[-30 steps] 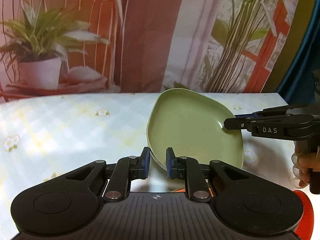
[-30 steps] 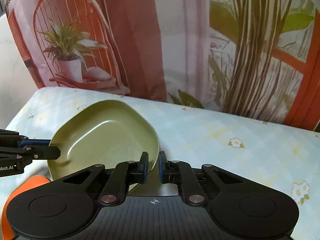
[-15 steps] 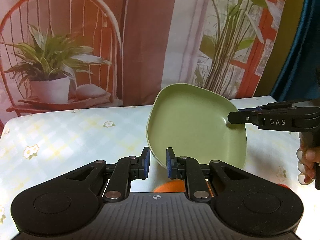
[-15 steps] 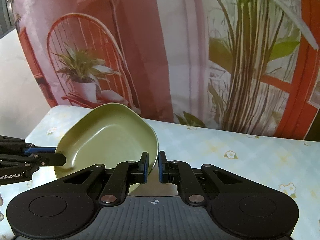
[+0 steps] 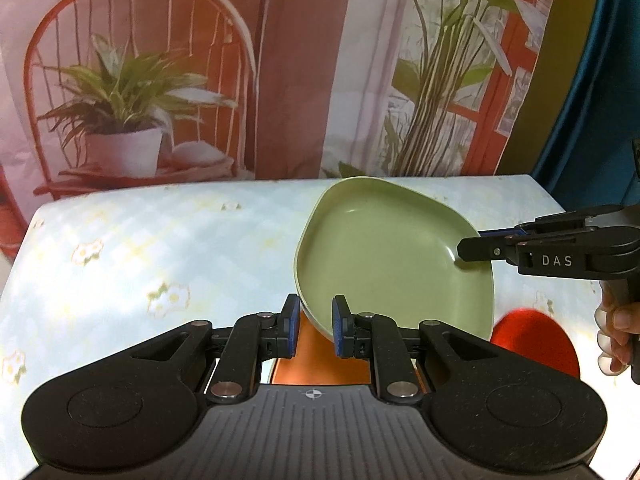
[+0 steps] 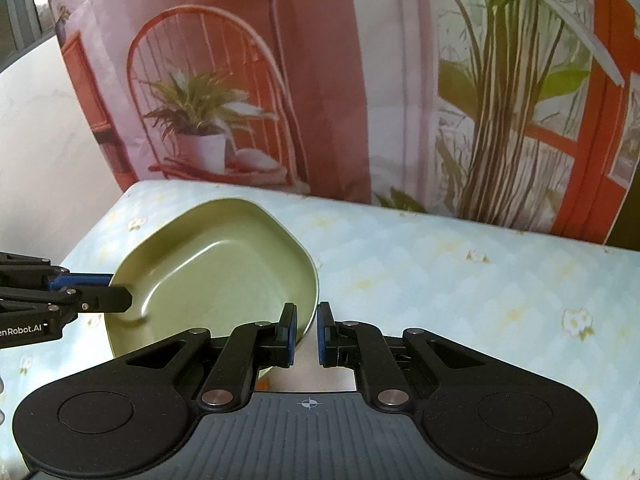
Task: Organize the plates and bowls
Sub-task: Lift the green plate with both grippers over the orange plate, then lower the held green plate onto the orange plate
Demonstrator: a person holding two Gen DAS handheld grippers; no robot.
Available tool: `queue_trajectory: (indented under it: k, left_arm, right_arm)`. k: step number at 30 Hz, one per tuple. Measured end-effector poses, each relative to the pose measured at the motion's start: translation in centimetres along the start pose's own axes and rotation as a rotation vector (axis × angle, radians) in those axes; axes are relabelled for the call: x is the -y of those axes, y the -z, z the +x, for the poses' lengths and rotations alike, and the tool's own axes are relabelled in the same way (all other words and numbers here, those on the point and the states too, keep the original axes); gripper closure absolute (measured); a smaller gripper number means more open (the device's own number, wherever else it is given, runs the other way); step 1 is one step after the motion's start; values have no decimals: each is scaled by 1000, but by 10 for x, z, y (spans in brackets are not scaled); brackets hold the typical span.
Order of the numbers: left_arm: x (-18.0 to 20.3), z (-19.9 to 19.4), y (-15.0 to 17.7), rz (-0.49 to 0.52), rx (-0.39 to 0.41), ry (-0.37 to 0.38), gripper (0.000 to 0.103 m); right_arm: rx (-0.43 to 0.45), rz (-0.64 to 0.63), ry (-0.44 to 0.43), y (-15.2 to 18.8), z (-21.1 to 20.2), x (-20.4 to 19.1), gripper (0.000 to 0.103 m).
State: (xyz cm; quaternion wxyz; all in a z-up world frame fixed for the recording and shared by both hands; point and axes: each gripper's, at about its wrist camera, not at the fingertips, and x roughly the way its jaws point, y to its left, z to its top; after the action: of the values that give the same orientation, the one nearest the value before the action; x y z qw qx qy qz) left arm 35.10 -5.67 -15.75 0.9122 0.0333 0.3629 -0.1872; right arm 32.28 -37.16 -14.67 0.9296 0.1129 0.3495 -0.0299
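A pale green plate [image 5: 392,256] with rounded corners is held above the table, tilted. My left gripper [image 5: 314,326] is shut on its near rim. My right gripper [image 6: 306,330] is shut on the opposite rim; in the left wrist view its fingers [image 5: 480,246] reach in from the right. The green plate [image 6: 216,276] also shows in the right wrist view, with the left gripper's fingers [image 6: 104,298] on its left rim. Below the plate lie an orange dish [image 5: 320,364] and a red dish [image 5: 536,340], both mostly hidden.
The table [image 5: 140,256] wears a pale blue checked cloth with small flowers. A printed backdrop [image 5: 280,72] of a chair and potted plants stands along the far edge. A hand [image 5: 616,332] grips the right gripper's handle. A white wall [image 6: 48,136] is at the left.
Both grippers have lifted the green plate higher off the table. More of the table and the orange and red dishes beneath it now show.
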Motion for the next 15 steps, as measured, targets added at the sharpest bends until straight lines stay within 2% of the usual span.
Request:
queue_trajectory:
  k: [15]
  left_arm:
    - [-5,-3,42,-59,-51,4,85]
  right_arm:
    - [-70,-30,-2,33,-1,-25,93]
